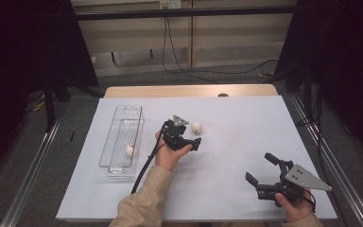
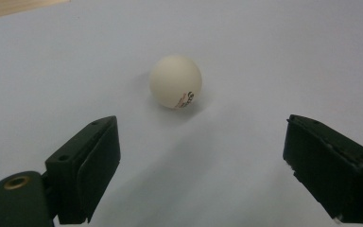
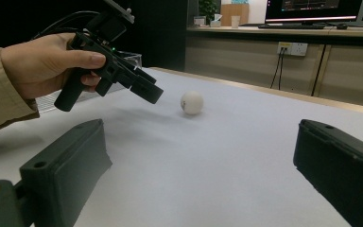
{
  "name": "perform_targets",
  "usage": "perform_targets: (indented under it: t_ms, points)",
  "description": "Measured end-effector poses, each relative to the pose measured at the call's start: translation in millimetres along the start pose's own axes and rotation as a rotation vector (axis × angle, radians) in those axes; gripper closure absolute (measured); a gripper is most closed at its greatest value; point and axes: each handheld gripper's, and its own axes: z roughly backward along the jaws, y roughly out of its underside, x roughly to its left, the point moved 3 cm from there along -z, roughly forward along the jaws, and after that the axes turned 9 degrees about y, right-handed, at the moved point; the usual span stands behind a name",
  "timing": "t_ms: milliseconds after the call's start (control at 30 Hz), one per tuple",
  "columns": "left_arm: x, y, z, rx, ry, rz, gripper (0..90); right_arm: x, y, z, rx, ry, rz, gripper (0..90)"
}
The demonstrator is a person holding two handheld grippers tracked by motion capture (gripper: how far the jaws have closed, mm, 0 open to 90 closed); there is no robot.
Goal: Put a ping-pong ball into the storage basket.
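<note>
high view: left tongs (image 1: 197,143) held low over the white tabletop (image 1: 236,142), jaws spread, nothing between them, aimed toward a white ball (image 1: 196,126) lying just beyond the tips, apart from them. left hand (image 1: 168,153) wrapped around the grip, beige sleeve (image 1: 139,205) entering from the bottom edge. clear tray (image 1: 121,137) well to the left of the ball, long side running away from the person, with a 2nd ball (image 1: 130,150) inside near its near end. right tongs (image 1: 261,166) near the bottom right of the tabletop, jaws spread wide and pinching nothing, gripped by the right hand (image 1: 294,205), well apart from both balls.

left gripper view: 2 black jaws standing wide apart at the lower corners, bare tabletop between them. white ball (image 2: 176,82) resting ahead of the jaws, roughly centred between them, untouched, small printed marking on its lower right side.

right gripper view: own jaws spread at the lower left and lower right, nothing pinched. farther off, left tongs (image 3: 144,87) in the left hand (image 3: 42,66), tips pointing down at a slant toward the white ball (image 3: 191,102), close but not touching. edge of the clear tray (image 3: 127,56) visible behind the hand.
</note>
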Motion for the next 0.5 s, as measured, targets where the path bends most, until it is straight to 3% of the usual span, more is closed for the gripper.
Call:
perform_targets:
  t_ms: [400, 500]
  points:
    - [-1.5, -1.3, -5.0, 0.012, 0.001, -0.021, 11.8, 0.1, -0.1, 0.2, 0.0, -0.002, 0.0, 2.9]
    - [-1.6, -1.0, -7.2, 0.006, 0.001, -0.008, 11.8, 0.2, -0.3, 0.2, -0.001, -0.002, 0.001, 2.9]
